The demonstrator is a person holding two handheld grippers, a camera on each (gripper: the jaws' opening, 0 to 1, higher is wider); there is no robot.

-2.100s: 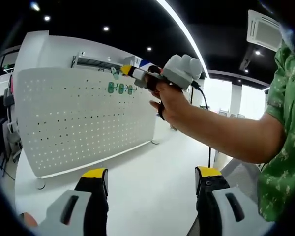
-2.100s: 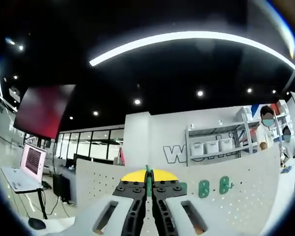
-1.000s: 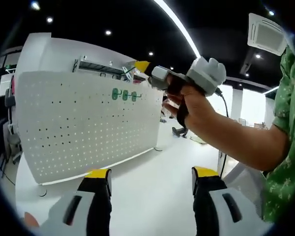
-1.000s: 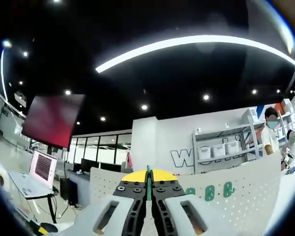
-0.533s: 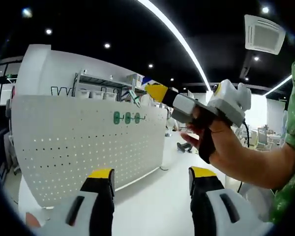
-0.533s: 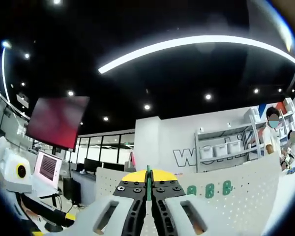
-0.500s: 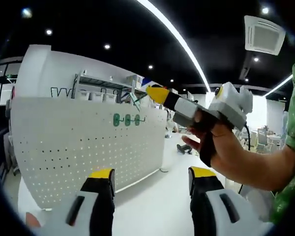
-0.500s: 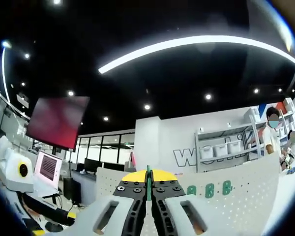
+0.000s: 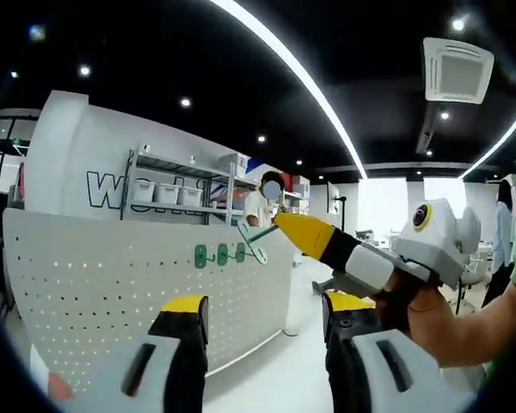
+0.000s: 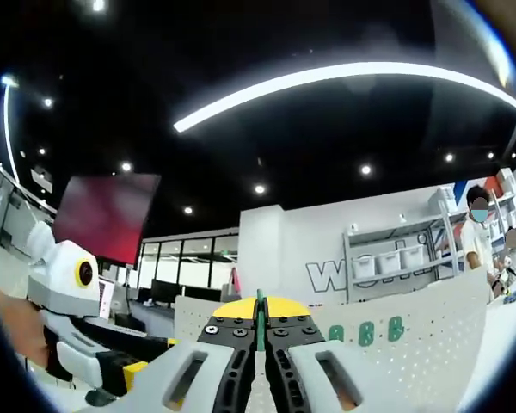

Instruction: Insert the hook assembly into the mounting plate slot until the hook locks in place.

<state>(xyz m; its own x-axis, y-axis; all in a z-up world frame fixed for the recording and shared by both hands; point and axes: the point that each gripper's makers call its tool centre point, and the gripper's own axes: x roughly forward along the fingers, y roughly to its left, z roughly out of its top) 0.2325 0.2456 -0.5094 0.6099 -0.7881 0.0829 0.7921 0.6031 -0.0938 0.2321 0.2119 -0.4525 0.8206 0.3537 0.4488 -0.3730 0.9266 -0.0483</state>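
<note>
The white perforated mounting plate (image 9: 112,284) stands upright at the left of the left gripper view, with three green hooks (image 9: 220,254) seated near its upper right corner. My left gripper (image 9: 267,305) is open and holds nothing, its yellow-tipped jaws apart below the plate. A hand brings my right gripper (image 9: 299,231) in from the right, and a thin green hook (image 9: 256,244) sticks out of its yellow tip, close to the seated hooks. In the right gripper view, my right gripper (image 10: 260,310) is shut on the green hook (image 10: 260,301). The plate (image 10: 413,353) lies beyond, with the left gripper (image 10: 112,366) at the lower left.
Behind the plate there is a metal shelf with white bins (image 9: 168,188), and a person (image 10: 479,234) stands near it. A red screen (image 10: 103,215) hangs at the left of the right gripper view. White table surface (image 9: 267,387) runs below the plate.
In the left gripper view, the right gripper has dropped lower and to the right, its tip still pointing at the seated hooks. The left gripper has come into the right gripper view from the left.
</note>
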